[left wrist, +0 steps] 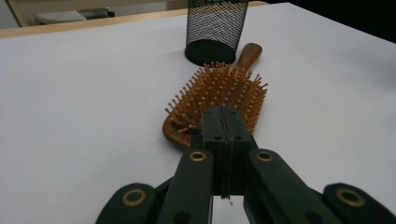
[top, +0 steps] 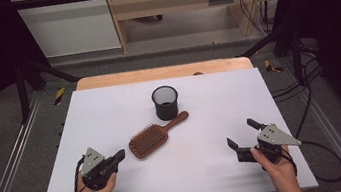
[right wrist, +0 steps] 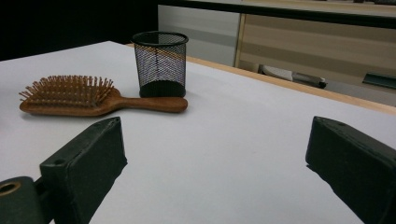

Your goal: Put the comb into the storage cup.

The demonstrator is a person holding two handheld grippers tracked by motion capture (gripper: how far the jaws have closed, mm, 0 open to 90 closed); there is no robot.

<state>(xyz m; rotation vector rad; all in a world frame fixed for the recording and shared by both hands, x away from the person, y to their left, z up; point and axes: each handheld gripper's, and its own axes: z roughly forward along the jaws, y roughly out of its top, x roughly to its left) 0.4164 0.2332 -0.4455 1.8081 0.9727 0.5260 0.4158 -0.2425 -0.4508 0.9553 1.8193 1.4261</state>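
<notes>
From the high view, we saw the wooden hairbrush (top: 156,134) lying bristles-up near the middle of the white table (top: 110,109), its handle running toward one o'clock and ending just beside the black mesh cup (top: 165,102), which stood upright at twelve o'clock of the brush head. Our left gripper (top: 119,156) rested at eight o'clock of the brush, close to the head but apart from it, its jaws pressed together on nothing; our right gripper (top: 243,133) sat well apart at four o'clock, its jaws spread wide and empty. In the left gripper view, the left gripper's (left wrist: 222,122) jaws met flat with no gap, and just past their tips lay the hairbrush (left wrist: 219,95) with its bristles standing up, the mesh cup (left wrist: 215,28) behind it at twelve o'clock. In the right gripper view, the spread jaws of the right gripper (right wrist: 215,154) framed bare table, with the hairbrush (right wrist: 88,100) at ten o'clock and the mesh cup (right wrist: 160,63) touching or nearly touching the handle; we could not tell which. We judged the brush light and rigid, its smooth handle somewhat slippery; the narrow handle near the neck looked the best place to grip, not the springy bristles.
</notes>
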